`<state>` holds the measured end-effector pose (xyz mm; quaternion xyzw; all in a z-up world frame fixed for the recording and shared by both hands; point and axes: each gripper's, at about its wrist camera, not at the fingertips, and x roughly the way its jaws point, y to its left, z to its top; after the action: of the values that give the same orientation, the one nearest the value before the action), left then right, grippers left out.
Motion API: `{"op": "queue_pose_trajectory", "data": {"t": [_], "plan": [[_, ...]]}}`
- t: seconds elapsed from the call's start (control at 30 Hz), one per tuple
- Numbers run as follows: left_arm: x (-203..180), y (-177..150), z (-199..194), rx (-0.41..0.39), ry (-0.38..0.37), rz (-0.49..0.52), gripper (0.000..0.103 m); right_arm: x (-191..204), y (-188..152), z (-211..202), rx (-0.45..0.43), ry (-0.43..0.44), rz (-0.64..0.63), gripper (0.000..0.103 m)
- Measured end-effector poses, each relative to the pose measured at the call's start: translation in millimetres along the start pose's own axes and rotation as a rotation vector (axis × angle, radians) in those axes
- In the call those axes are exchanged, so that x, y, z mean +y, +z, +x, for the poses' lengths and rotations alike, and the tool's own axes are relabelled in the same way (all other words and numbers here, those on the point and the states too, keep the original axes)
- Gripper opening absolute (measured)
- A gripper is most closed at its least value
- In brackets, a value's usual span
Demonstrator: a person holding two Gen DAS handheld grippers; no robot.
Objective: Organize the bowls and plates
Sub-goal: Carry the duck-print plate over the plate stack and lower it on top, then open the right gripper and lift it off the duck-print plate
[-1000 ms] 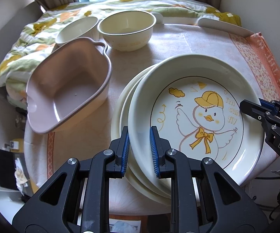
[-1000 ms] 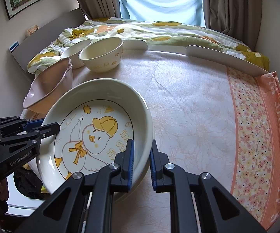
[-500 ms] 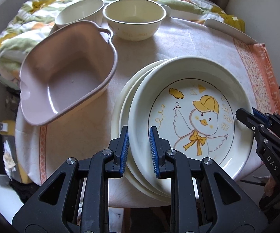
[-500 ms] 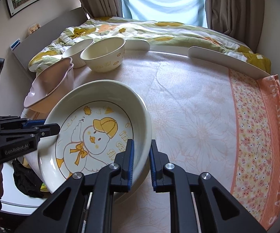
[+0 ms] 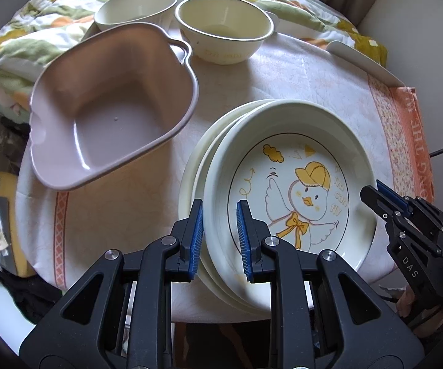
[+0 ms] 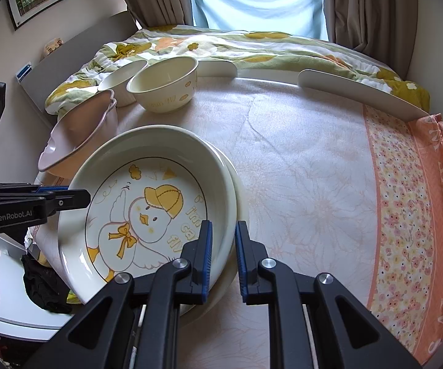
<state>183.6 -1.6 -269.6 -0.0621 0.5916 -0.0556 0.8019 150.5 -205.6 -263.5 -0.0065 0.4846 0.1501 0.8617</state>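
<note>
A cream plate with a yellow-capped duck drawing [image 5: 295, 184] [image 6: 147, 206] lies on top of a stack of plain cream plates [image 5: 197, 166] at the table's near-left edge. My left gripper [image 5: 220, 233] straddles the duck plate's near rim, jaws slightly apart with a gap around the rim. My right gripper [image 6: 223, 255] straddles the opposite rim, jaws also apart. A pink handled tub [image 5: 107, 107] [image 6: 80, 135] and two cream bowls [image 5: 224, 30] [image 5: 135, 6] sit beyond.
The table carries a pale cloth with an orange floral border [image 6: 405, 200]. White curved guards [image 6: 359, 92] edge its far side. A flowered quilt [image 6: 221, 46] lies behind. The left gripper shows in the right wrist view [image 6: 80, 198].
The duck plate has come down onto the stack of plates. Both grippers' jaws have opened off its rim. The left view has shifted up and back a little.
</note>
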Motion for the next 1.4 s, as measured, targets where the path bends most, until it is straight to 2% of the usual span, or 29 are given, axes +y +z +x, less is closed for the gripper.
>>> {"op": "queue_pose_trajectory", "data": {"t": [0.67, 0.8, 0.93, 1.03, 1.2, 1.27, 1.3, 1.33, 1.37, 1.4], "plan": [[-3, -2, -5, 0.001, 0.018, 0.030, 0.018, -1, -2, -1, -0.002, -0.011, -0.001, 0.014], [-12, -1, -14, -0.052, 0.107, 0.099, 0.018, 0, -3, -2, -0.003, -0.014, 0.000, 0.014], [-16, -2, -9, -0.040, 0.116, 0.129, 0.018, 2, -3, -2, -0.003, -0.013, 0.001, 0.014], [-12, -4, -14, -0.047, 0.093, 0.109, 0.018, 2, -3, -7, -0.007, -0.016, -0.005, 0.014], [-4, -6, -40, -0.109, 0.120, 0.068, 0.019, -2, 11, -31, -0.024, 0.008, 0.002, 0.014], [1, -6, -52, -0.128, 0.154, 0.042, 0.027, -3, 19, -42, -0.029, 0.046, -0.008, 0.014], [4, -6, -57, -0.135, 0.168, 0.026, 0.034, -3, 24, -48, -0.029, 0.055, -0.017, 0.017], [8, -6, -63, -0.147, 0.173, 0.007, 0.062, -2, 28, -53, -0.034, 0.052, -0.029, 0.035], [11, -8, -72, -0.175, 0.171, -0.017, 0.097, -2, 31, -57, -0.044, 0.055, -0.044, 0.052], [14, -10, -81, -0.219, 0.168, -0.042, 0.103, -2, 34, -63, -0.057, 0.067, -0.055, 0.091]]}}
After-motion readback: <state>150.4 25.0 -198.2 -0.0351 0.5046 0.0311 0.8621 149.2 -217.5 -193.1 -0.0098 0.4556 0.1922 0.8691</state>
